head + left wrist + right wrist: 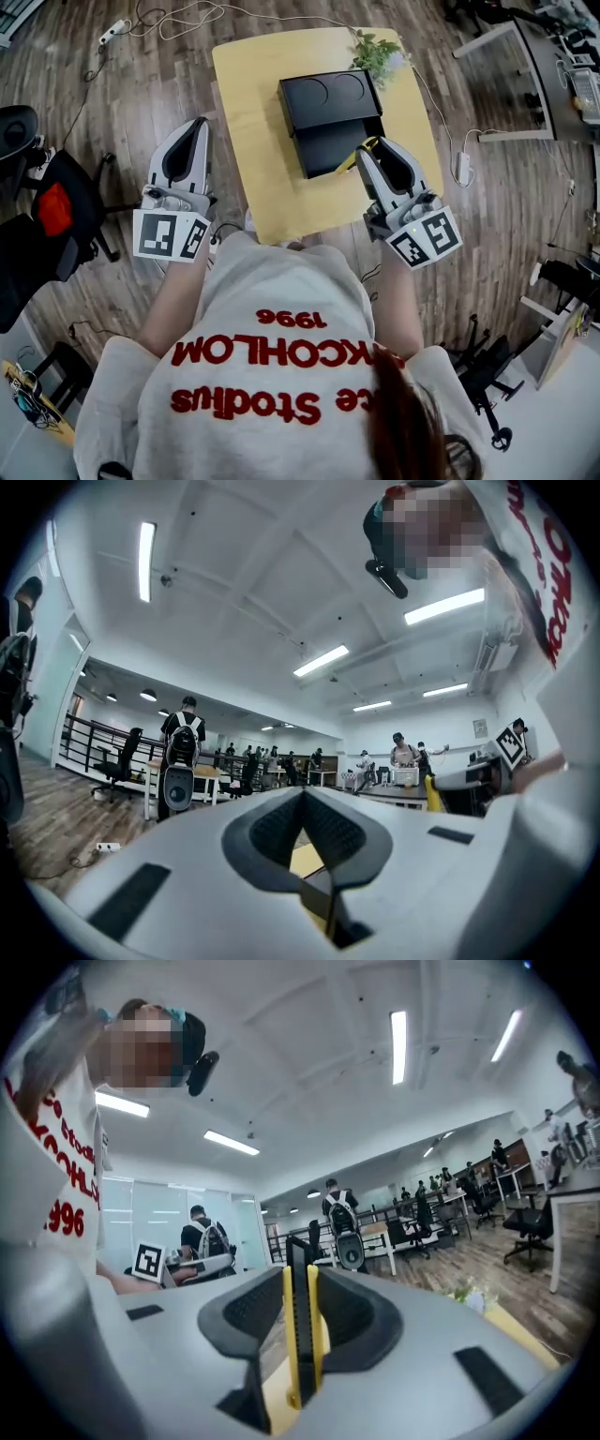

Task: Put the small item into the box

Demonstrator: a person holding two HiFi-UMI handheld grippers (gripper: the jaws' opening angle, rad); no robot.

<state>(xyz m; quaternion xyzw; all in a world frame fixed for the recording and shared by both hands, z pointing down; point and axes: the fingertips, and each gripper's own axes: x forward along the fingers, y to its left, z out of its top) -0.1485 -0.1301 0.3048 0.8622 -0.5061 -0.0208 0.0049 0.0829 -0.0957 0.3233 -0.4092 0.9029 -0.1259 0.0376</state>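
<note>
Right gripper [364,150] clamps yellow-black knife [300,1335], long axis upright between jaws, by box [328,94].

**A:** What does the overhead view take in?
**B:** A light wooden table [253,141] on a plank floor [122,103], with a leafy plant [375,54] at its far edge. A white power strip [113,30] lies well beyond it, and a black office chair [75,187] is off to the left.
**A:** And across the room?
**B:** A person with a backpack [181,738] stands beneath long ceiling lights [146,560].
</note>
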